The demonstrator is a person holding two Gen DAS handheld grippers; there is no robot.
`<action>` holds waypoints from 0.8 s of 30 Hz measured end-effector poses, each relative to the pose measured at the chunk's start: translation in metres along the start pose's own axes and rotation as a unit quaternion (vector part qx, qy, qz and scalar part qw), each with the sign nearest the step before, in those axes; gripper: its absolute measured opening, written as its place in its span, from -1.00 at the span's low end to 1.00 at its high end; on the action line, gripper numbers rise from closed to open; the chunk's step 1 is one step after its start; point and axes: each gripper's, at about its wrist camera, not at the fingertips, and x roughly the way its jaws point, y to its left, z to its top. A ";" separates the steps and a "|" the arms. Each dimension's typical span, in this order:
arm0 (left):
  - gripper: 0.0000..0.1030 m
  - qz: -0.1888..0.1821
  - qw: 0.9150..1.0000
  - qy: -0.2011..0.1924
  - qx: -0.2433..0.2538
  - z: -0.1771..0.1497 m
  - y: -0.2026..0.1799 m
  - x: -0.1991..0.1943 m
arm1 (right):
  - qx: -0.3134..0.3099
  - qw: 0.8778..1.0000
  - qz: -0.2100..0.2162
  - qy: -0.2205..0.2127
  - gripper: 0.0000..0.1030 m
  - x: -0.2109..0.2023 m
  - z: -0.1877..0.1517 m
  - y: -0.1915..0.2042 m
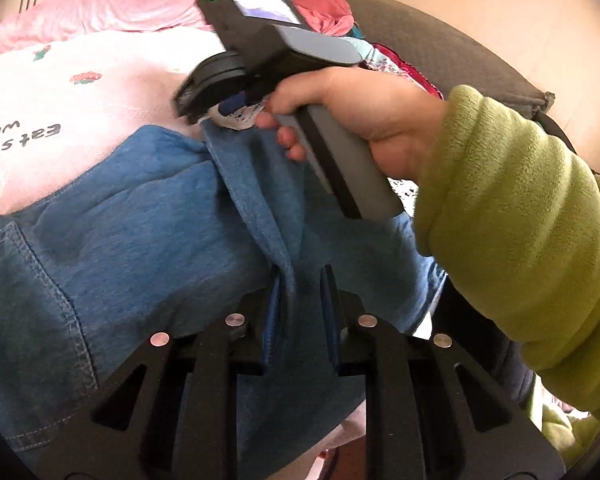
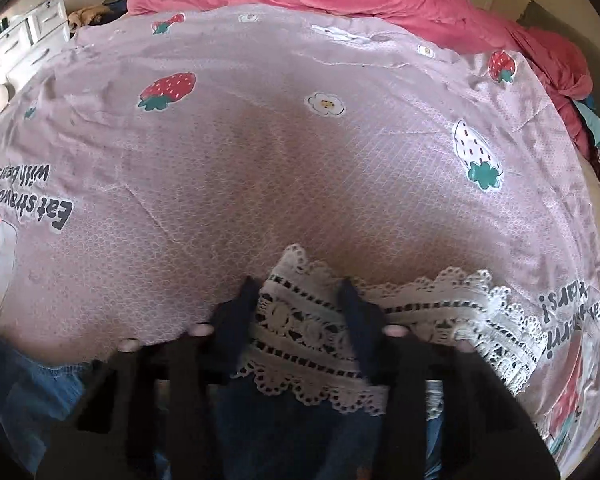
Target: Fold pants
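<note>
Blue pants [image 1: 148,240] lay across the strawberry-print bed sheet [image 2: 260,152], both tongs gripping them.
Left wrist view: left tongs [image 1: 300,284], lower centre, were clenched on a raised fold of the blue cloth; right tongs [image 1: 220,114], upper centre, bit the lace-trimmed hem. Right wrist view: right tongs [image 2: 300,292], lower centre, pinched the white lace trim [image 2: 440,312], their blades blurred.

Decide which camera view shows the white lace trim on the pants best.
The right wrist view: the lace trim fills the foreground, its pattern clear. The left wrist view shows only a small scrap of it under the right tool.
</note>
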 end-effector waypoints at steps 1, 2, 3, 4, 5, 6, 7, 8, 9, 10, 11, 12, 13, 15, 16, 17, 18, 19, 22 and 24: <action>-0.76 0.003 1.000 0.000 -0.002 -0.001 0.002 -0.003 | 0.001 1.000 0.004 -0.004 -0.69 -0.002 -0.001 -0.003; -0.76 0.007 1.000 0.000 -0.004 -0.002 0.004 -0.004 | 0.005 1.000 0.015 -0.014 -0.82 -0.008 -0.004 -0.009; -0.76 0.008 1.000 0.000 -0.006 -0.002 0.005 -0.005 | 0.008 1.000 0.020 -0.022 -0.83 -0.014 -0.007 -0.013; -0.76 0.010 1.000 0.000 -0.007 -0.002 0.009 -0.002 | 0.012 0.999 0.022 -0.034 -0.85 -0.023 -0.012 -0.020; -0.76 0.015 1.000 -0.002 -0.007 -0.002 0.012 -0.002 | 0.017 0.999 0.028 -0.044 -0.85 -0.031 -0.015 -0.025; -0.76 0.020 1.000 -0.003 -0.004 -0.003 0.013 -0.003 | 0.026 0.997 0.039 -0.055 -0.85 -0.042 -0.022 -0.033; -0.76 0.025 1.000 -0.004 -0.001 -0.003 0.013 -0.004 | 0.041 0.996 0.052 -0.064 -0.85 -0.054 -0.029 -0.042; -0.75 0.030 1.000 -0.006 0.001 -0.004 0.014 -0.006 | 0.054 0.994 0.064 -0.071 -0.85 -0.062 -0.035 -0.050; -0.75 0.034 0.999 -0.007 0.001 -0.005 0.014 -0.007 | 0.073 0.991 0.081 -0.080 -0.85 -0.075 -0.043 -0.061; -0.71 0.035 0.999 -0.009 0.000 -0.005 0.015 -0.008 | 0.089 0.988 0.095 -0.087 -0.85 -0.086 -0.052 -0.070; -0.67 0.036 0.999 -0.009 -0.002 -0.006 0.016 -0.008 | 0.109 0.984 0.106 -0.095 -0.85 -0.099 -0.066 -0.085; -0.65 0.038 0.999 -0.010 -0.002 -0.006 0.016 -0.008 | 0.126 0.980 0.113 -0.101 -0.85 -0.109 -0.079 -0.096; -0.63 0.039 0.999 -0.011 -0.002 -0.007 0.018 -0.008 | 0.142 0.977 0.120 -0.108 -0.85 -0.119 -0.093 -0.108; -0.60 0.043 0.999 -0.013 0.003 -0.007 0.017 -0.009 | 0.171 0.971 0.126 -0.114 -0.85 -0.134 -0.116 -0.127; -0.59 0.048 0.999 -0.015 0.010 -0.008 0.014 -0.010 | 0.182 0.968 0.130 -0.116 -0.85 -0.140 -0.126 -0.134; -0.59 0.056 0.998 -0.017 0.017 -0.009 0.012 -0.010 | 0.198 0.964 0.133 -0.118 -0.85 -0.147 -0.141 -0.143; -0.59 0.065 0.997 -0.019 0.028 -0.010 0.009 -0.011 | 0.208 0.962 0.133 -0.119 -0.85 -0.152 -0.152 -0.149; -0.60 0.069 0.997 -0.020 0.034 -0.011 0.008 -0.011 | 0.219 0.959 0.131 -0.122 -0.85 -0.158 -0.167 -0.156; -0.82 0.075 0.996 -0.023 0.052 -0.010 0.005 -0.012 | 0.242 0.954 0.137 -0.116 -0.85 -0.163 -0.193 -0.167; -0.84 0.074 0.995 -0.023 0.062 -0.007 0.003 -0.013 | 0.256 0.950 0.147 -0.103 -0.85 -0.164 -0.212 -0.170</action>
